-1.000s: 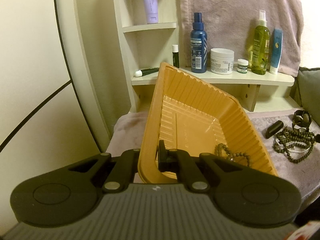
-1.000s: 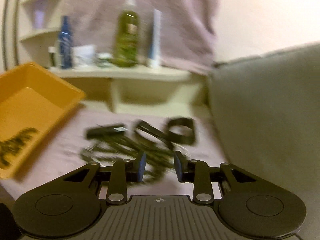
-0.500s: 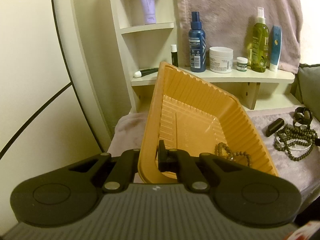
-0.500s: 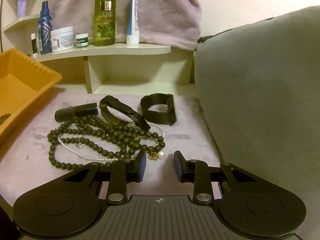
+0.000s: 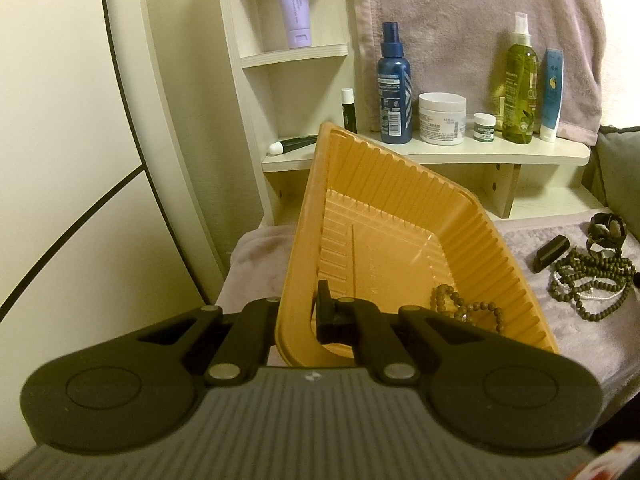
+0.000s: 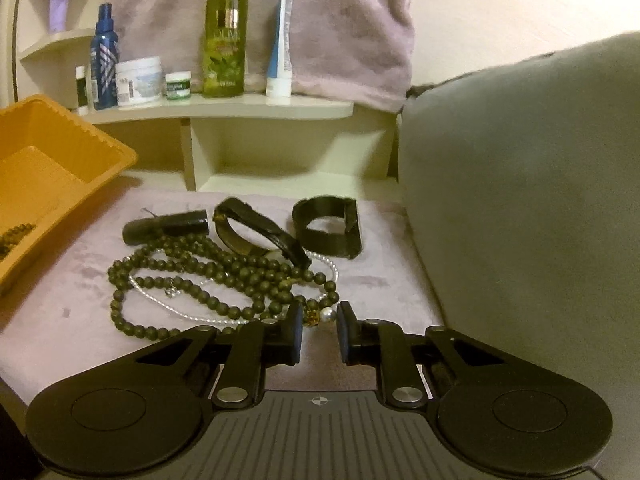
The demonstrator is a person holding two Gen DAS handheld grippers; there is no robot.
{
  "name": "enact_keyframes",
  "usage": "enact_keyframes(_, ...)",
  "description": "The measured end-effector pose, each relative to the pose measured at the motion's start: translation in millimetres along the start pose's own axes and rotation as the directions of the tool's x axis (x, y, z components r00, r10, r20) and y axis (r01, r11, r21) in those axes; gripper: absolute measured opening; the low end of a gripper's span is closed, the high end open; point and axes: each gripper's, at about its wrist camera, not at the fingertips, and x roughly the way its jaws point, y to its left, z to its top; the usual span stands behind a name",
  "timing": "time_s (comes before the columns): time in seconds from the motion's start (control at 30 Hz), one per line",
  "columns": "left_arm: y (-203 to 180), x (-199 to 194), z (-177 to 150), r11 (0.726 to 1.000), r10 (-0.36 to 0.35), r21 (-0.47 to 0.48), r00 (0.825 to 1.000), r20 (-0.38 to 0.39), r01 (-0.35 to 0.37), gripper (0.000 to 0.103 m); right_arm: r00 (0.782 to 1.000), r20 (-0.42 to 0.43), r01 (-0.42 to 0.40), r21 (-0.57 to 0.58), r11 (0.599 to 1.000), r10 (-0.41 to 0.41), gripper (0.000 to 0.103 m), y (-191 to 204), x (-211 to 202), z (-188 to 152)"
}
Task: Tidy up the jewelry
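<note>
Lying across the lower half of both frames, a pale purple cloth [image 6: 72, 280] is carrying everything. An orange tray [image 5: 400, 216] is tilting up through the middle of the left wrist view, and the left gripper [image 5: 298, 312] is pinching the tray's near wall, one finger outside it and one inside. A short string of brown beads [image 5: 468, 306] is resting on the tray floor at lower right of that frame.

At the centre of the right wrist view, a long necklace of dark beads [image 6: 224, 268] is sprawling in loops, tangled with a thin string of pearls [image 6: 160, 296]. Behind it, a black strap [image 6: 256, 232] and a black cuff [image 6: 328, 228] are sitting side by side, with a small black tube [image 6: 166, 226] to their left. The right gripper [image 6: 319, 330] is hovering at the near edge of the necklace, its fingers standing narrowly apart and gripping nothing.
</note>
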Motion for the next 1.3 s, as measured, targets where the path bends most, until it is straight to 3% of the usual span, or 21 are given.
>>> enact_keyframes(0.13,-0.4,0.3,-0.1,1.000,-0.001,0.000,1.000,0.001,0.001,0.004,0.999,0.034,-0.018,0.014,1.000,0.018,0.018,6.9,-16.8,9.3)
enact_keyframes(0.27,-0.5,0.3,-0.1,1.000,-0.001,-0.001,1.000,0.001,0.001,0.004,0.990,0.074,-0.121,0.021,0.992,0.119,0.018,25.6,-31.1,26.3)
enact_keyframes(0.47,0.1,0.5,-0.2,1.000,-0.004,-0.005,1.000,0.002,0.004,0.004,0.947,0.098,-0.307,-0.022,0.952,0.307,0.018,81.6,-32.3,51.1)
enact_keyframes(0.63,1.6,1.4,0.2,1.000,-0.010,-0.008,1.000,0.003,0.010,0.004,0.910,0.075,-0.402,-0.075,0.912,0.408,0.018,129.8,-21.1,60.0)
enact_keyframes(0.77,2.8,2.6,0.1,1.000,-0.014,-0.013,1.000,0.005,0.014,0.004,0.884,0.029,-0.461,-0.109,0.881,0.467,0.018,157.3,-11.9,57.7)
enact_keyframes(1.0,3.1,2.4,-0.8,1.000,-0.015,-0.016,1.000,0.006,0.015,0.004,0.857,0.005,-0.512,-0.114,0.851,0.516,0.018,175.4,-7.7,50.7)
enact_keyframes(1.07,3.1,2.4,-0.8,1.000,-0.015,-0.016,1.000,0.006,0.015,0.004,0.846,0.007,-0.528,-0.120,0.841,0.533,0.023,175.9,-7.5,50.1)
enact_keyframes(1.13,3.1,2.4,-0.9,1.000,-0.014,-0.016,1.000,0.006,0.014,0.004,0.846,0.020,-0.528,-0.115,0.841,0.533,0.046,172.1,-10.6,49.0)
enact_keyframes(1.3,3.3,2.5,-1.2,1.000,-0.014,-0.016,1.000,0.008,0.014,0.004,0.883,0.057,-0.463,-0.059,0.884,0.466,0.049,147.1,-18.9,48.5)
